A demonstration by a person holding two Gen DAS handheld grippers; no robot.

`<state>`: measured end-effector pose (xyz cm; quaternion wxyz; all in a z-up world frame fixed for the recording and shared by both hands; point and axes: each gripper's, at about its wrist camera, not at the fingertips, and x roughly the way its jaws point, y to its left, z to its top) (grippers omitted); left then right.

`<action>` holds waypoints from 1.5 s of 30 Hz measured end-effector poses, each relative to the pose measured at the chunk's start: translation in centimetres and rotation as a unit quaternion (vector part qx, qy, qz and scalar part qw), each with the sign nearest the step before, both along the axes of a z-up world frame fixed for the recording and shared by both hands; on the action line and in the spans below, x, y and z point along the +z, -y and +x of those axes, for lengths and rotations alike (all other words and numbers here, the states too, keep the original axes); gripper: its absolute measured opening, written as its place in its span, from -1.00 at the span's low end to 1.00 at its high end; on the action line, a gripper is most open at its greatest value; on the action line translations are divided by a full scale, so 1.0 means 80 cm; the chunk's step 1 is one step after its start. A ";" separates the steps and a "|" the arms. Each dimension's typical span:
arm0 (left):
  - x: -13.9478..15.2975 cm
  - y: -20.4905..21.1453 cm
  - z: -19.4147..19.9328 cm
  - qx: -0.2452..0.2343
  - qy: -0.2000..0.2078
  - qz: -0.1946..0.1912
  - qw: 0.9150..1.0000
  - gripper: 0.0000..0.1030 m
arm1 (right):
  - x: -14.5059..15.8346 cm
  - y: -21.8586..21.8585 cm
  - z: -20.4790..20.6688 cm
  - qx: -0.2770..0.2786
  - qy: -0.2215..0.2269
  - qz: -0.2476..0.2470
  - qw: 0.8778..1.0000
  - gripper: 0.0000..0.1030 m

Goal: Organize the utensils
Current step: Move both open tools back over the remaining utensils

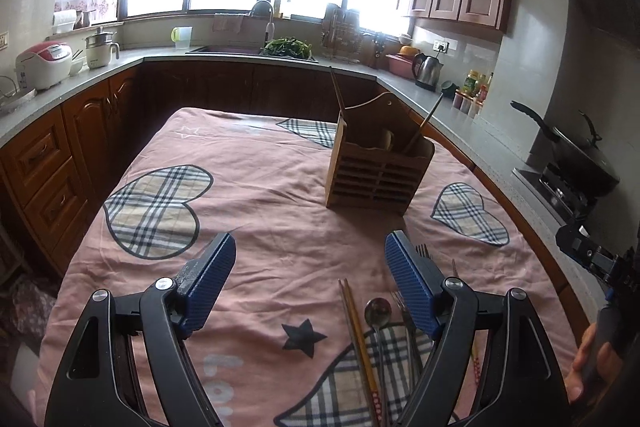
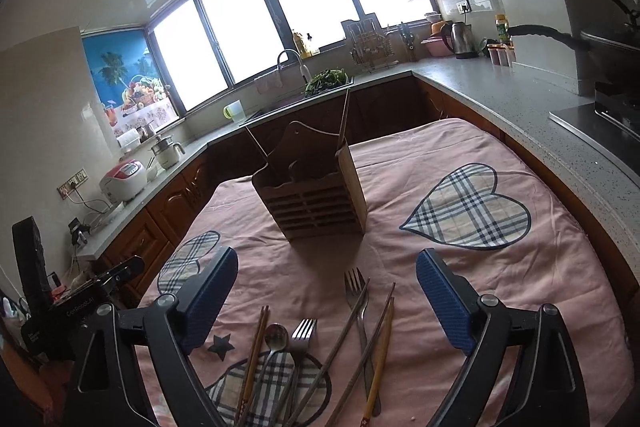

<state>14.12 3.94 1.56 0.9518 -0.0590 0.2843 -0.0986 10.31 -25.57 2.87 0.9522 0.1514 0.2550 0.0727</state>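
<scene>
A wooden utensil holder (image 1: 378, 165) stands on the pink tablecloth (image 1: 260, 187), with chopsticks and a long-handled utensil standing in it; it also shows in the right wrist view (image 2: 316, 199). Loose utensils lie near the front edge: chopsticks (image 1: 358, 339), a spoon (image 1: 377, 311) and forks (image 1: 424, 253). The right wrist view shows the spoon (image 2: 277, 337), two forks (image 2: 304, 333) (image 2: 356, 285) and several chopsticks (image 2: 382, 343). My left gripper (image 1: 310, 267) is open and empty above the cloth. My right gripper (image 2: 326, 281) is open and empty above the loose utensils.
Kitchen counters (image 1: 120, 63) wrap around the table, with a rice cooker (image 1: 44, 63), sink with greens (image 1: 288, 47), kettle (image 1: 428, 69) and a stove with a pan (image 1: 576, 151) on the right. The other gripper's body (image 1: 596, 259) is at the right edge.
</scene>
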 end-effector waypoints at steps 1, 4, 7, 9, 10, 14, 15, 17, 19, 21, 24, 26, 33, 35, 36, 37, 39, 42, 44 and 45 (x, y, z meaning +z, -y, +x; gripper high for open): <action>-0.004 0.000 -0.006 -0.005 -0.005 0.000 1.000 0.54 | -0.004 -0.002 -0.007 0.001 -0.003 -0.002 1.000 0.83; -0.019 0.002 -0.023 -0.003 -0.015 0.004 1.000 0.60 | -0.019 -0.005 -0.025 0.001 -0.015 -0.010 1.000 0.84; -0.032 -0.001 -0.039 0.001 -0.022 -0.002 1.000 0.65 | -0.030 -0.006 -0.040 0.000 -0.025 -0.017 1.000 0.84; -0.042 -0.003 -0.047 0.010 -0.027 -0.002 1.000 0.73 | -0.035 -0.005 -0.048 -0.002 -0.030 -0.019 0.999 0.84; -0.047 -0.005 -0.050 0.014 -0.031 -0.006 0.999 0.78 | -0.038 -0.004 -0.053 -0.003 -0.031 -0.019 0.999 0.84; -0.066 -0.013 -0.057 0.029 -0.045 -0.016 0.998 0.79 | -0.045 -0.004 -0.067 -0.008 -0.033 -0.027 0.999 0.84; -0.068 -0.012 -0.058 0.031 -0.046 -0.010 0.998 0.79 | -0.046 -0.004 -0.069 -0.009 -0.032 -0.029 0.999 0.84; -0.072 -0.010 -0.060 0.037 -0.047 0.000 0.998 0.79 | -0.048 -0.005 -0.072 -0.010 -0.033 -0.035 0.999 0.84; -0.073 -0.007 -0.061 0.040 -0.048 0.004 0.998 0.79 | -0.051 -0.004 -0.074 -0.007 -0.035 -0.035 0.999 0.84; -0.075 -0.003 -0.060 0.038 -0.055 0.011 0.998 0.79 | -0.055 -0.004 -0.075 -0.005 -0.040 -0.033 0.999 0.84; -0.078 0.006 -0.058 0.027 -0.062 0.031 0.997 0.79 | -0.058 -0.003 -0.075 -0.004 -0.044 -0.033 0.998 0.84; -0.079 0.013 -0.055 0.021 -0.066 0.043 0.997 0.79 | -0.060 -0.002 -0.074 -0.004 -0.046 -0.031 0.998 0.84; -0.088 0.029 -0.038 -0.009 -0.087 0.059 0.994 0.79 | -0.070 0.002 -0.062 -0.005 -0.059 -0.027 0.998 0.84; -0.089 0.033 -0.031 -0.012 -0.088 0.063 0.994 0.79 | -0.074 0.004 -0.056 -0.006 -0.064 -0.024 0.998 0.84; -0.090 0.035 -0.028 -0.014 -0.089 0.065 0.994 0.79 | -0.076 0.005 -0.052 -0.006 -0.067 -0.023 0.998 0.84; -0.090 0.036 -0.024 -0.016 -0.091 0.066 0.994 0.79 | -0.077 0.007 -0.049 -0.007 -0.069 -0.021 0.997 0.84; -0.092 0.040 -0.014 -0.020 -0.096 0.069 0.993 0.79 | -0.079 0.009 -0.040 -0.008 -0.072 -0.019 0.997 0.83; -0.097 0.041 0.002 -0.022 -0.106 0.066 0.992 0.78 | -0.081 0.012 -0.026 -0.010 -0.078 -0.017 0.997 0.79; -0.100 0.041 0.013 -0.021 -0.113 0.064 0.991 0.68 | -0.082 0.014 -0.016 -0.012 -0.083 -0.018 0.996 0.62; -0.102 0.041 0.019 -0.022 -0.117 0.063 0.991 0.65 | -0.083 0.015 -0.011 -0.013 -0.086 -0.019 0.996 0.58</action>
